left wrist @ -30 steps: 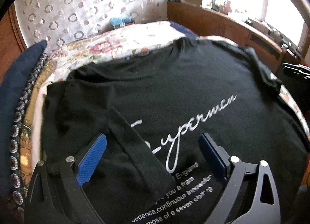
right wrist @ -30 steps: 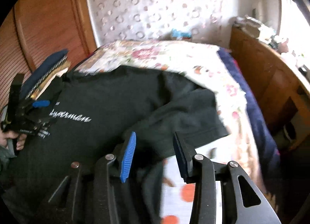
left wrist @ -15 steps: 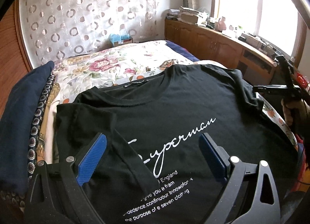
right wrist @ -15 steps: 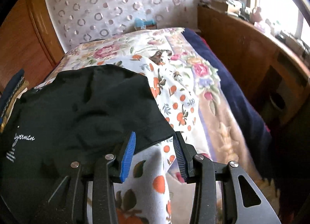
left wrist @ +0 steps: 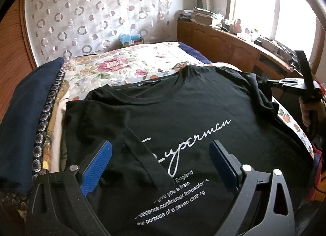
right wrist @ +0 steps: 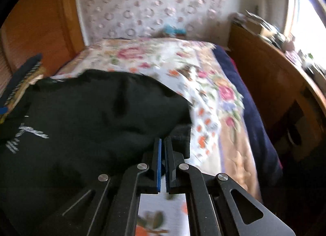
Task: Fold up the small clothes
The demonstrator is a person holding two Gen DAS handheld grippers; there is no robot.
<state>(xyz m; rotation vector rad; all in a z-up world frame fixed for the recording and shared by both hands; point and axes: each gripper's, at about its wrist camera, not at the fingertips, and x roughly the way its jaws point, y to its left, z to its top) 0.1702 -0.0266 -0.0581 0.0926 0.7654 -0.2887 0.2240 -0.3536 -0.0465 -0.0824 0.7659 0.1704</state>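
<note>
Black T-shirt (left wrist: 183, 125) lies flat on the flowered bedspread (left wrist: 126, 68); white writing runs across its front; one sleeve is folded in at 7 o'clock; a dark blue pillow (left wrist: 26, 113) sits at 9 o'clock; a wooden cabinet (left wrist: 228, 46) stands at 2 o'clock. Left gripper (left wrist: 161, 166) hangs wide open, holding nothing; right gripper (right wrist: 162, 150) is pinched tight on the shirt's edge.

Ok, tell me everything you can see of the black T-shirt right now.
The black cotton-looking T-shirt lies front up, mostly flat, on the floral bedspread. White script and small print cross the chest. Its left sleeve is folded inward. The right tool is shut at its right sleeve edge; the open left tool hovers over the print.
</note>
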